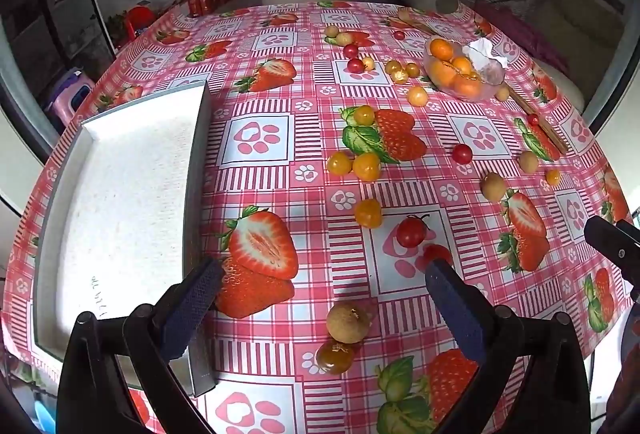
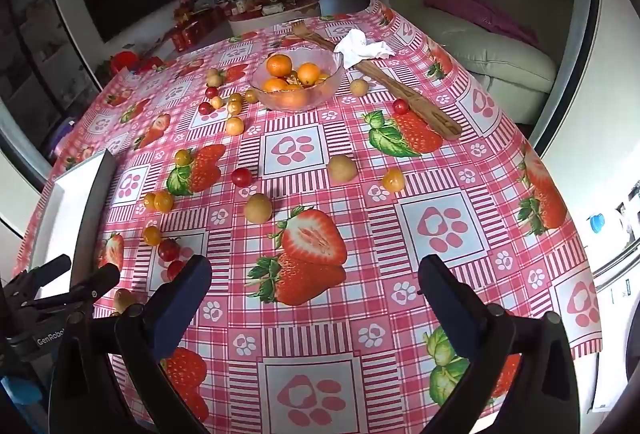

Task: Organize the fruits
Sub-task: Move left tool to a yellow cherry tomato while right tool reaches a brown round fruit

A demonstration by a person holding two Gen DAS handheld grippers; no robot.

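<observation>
Right tongs (image 2: 316,298) open, empty, above tablecloth (image 2: 432,170); glass bowl (image 2: 298,80) of oranges far ahead.

black plastic left gripper (image 1: 324,282) and right gripper (image 2: 316,274), each with dark blue textured finger pads (image 1: 196,308) and round pivot screws.

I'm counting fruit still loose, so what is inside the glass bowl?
The glass bowl holds several small oranges, heaped together. A crumpled white tissue lies at its rim. Fruit buried under the top oranges cannot be counted.
</observation>
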